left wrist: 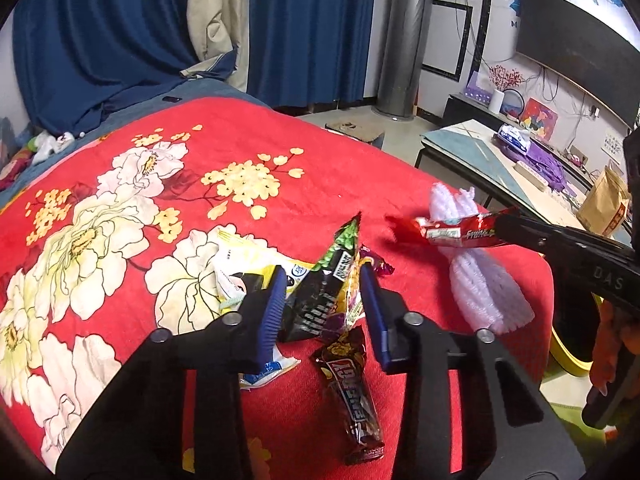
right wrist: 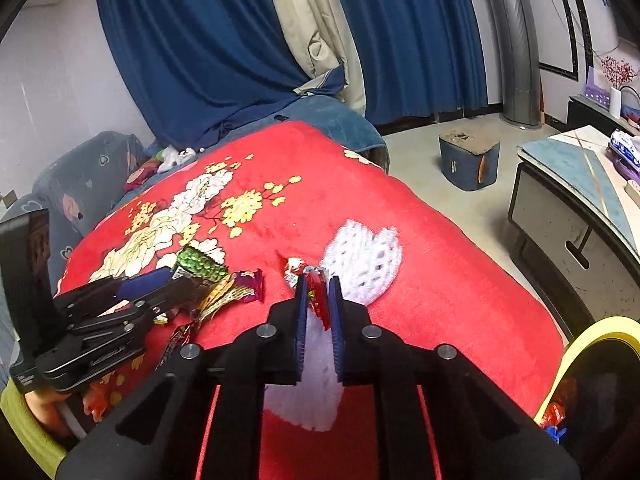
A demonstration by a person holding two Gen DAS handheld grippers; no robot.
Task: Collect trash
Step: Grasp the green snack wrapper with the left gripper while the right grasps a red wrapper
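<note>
wrappers (left wrist: 320,300) lie on a red flowered blanket (left wrist: 248,132) before blue curtains (left wrist: 120,32), a low table (left wrist: 472,140) off right. the left gripper (left wrist: 324,300) is spread around them; the right gripper (right wrist: 318,300) pinches a red wrapper (left wrist: 456,232) above the blanket, near a yellow-rimmed bin (right wrist: 600,328).

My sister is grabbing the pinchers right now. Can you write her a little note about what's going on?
Right gripper: shut on the red wrapper, lifted above the white foam net.
Left gripper: open around the black-and-green wrapper, not yet closed.
On the red blanket: the brown Energy bar wrapper, a yellow-white packet, a purple wrapper.
Yellow-rimmed bin at the right already holds some trash.
Left: bin the red wrapper, then collect the rest.
</note>
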